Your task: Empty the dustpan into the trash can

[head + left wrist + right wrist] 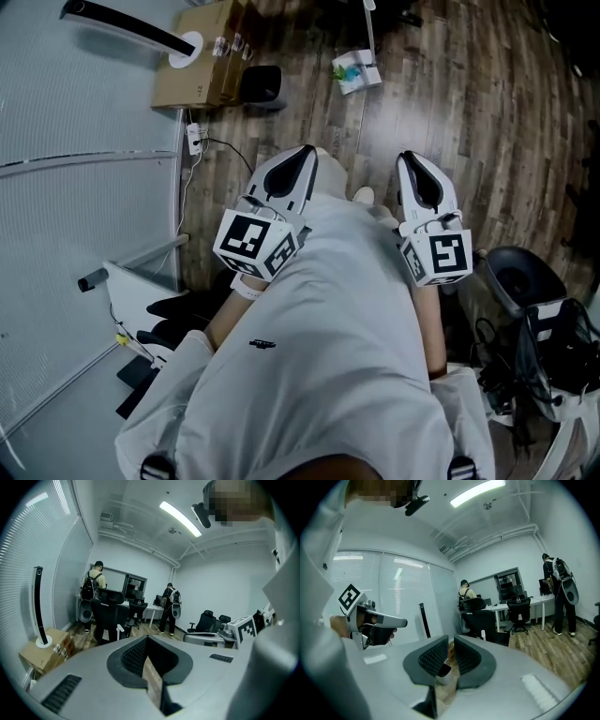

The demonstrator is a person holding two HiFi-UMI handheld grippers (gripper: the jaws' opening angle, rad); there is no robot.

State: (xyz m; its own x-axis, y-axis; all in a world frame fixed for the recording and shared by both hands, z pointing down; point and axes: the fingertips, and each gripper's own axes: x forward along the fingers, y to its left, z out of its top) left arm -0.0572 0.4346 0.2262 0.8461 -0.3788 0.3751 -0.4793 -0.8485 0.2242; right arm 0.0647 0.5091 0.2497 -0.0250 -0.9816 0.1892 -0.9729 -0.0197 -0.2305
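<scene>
free: wood floor (pixel 450 103) ahead | left blocked: cardboard box (pixel 202 66), partition wall (pixel 84 206) | right blocked: dark gear (pixel 553 347)

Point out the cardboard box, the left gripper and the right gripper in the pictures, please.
cardboard box (pixel 192 84): head view, on its brown top face.
left gripper (pixel 307 152): head view, at the tip where its shut fingers meet.
right gripper (pixel 409 157): head view, at the tip of its closed fingers.

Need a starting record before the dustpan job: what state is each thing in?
left gripper: shut, nothing held.
right gripper: shut, nothing held.
cardboard box: closed, standing on the floor.
ceiling light: on.
wrapper: lying loose on the floor.
</scene>
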